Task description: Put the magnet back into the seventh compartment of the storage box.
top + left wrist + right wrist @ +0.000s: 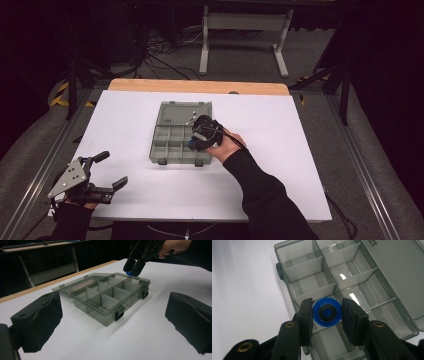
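From my remote seat this looks like a lab recording bay: a white-topped wooden table [150, 200] framed by metal floor rails [40, 165], loose black cables [165, 55] on grey carpet, a white metal stand [240, 30], dark surroundings.

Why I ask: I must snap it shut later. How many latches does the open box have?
2, both on the near wall of the box: left latch by one corner, right latch by the other. The right gripper may hide more.

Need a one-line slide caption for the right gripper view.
Right gripper shut on a blue part above the open compartment box.
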`<state>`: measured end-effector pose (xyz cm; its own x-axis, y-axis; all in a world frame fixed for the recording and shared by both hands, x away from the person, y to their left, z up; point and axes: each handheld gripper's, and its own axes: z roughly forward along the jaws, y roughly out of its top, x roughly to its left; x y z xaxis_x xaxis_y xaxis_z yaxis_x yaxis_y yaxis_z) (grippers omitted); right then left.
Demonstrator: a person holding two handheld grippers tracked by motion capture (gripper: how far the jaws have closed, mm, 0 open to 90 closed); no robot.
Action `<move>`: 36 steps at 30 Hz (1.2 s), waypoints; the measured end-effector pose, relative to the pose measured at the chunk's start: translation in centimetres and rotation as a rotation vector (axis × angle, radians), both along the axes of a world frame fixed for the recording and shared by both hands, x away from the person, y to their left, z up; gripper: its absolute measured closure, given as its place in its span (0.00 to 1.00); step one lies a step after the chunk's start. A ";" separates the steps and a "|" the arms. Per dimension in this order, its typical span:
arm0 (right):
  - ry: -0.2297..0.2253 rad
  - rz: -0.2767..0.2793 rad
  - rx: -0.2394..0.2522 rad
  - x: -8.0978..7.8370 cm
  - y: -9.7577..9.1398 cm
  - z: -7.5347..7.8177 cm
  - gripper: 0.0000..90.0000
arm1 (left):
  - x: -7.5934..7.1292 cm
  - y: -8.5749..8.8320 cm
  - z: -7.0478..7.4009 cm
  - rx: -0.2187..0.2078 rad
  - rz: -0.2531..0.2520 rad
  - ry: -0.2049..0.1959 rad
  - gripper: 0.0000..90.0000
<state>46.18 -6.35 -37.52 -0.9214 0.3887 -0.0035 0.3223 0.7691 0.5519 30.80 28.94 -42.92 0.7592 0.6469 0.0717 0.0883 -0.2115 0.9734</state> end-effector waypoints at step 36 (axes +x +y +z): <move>0.046 0.015 -0.072 0.9 1.9 -3.2 0.68 | 0.0 0.0 0.0 -0.003 -0.001 -0.001 0.02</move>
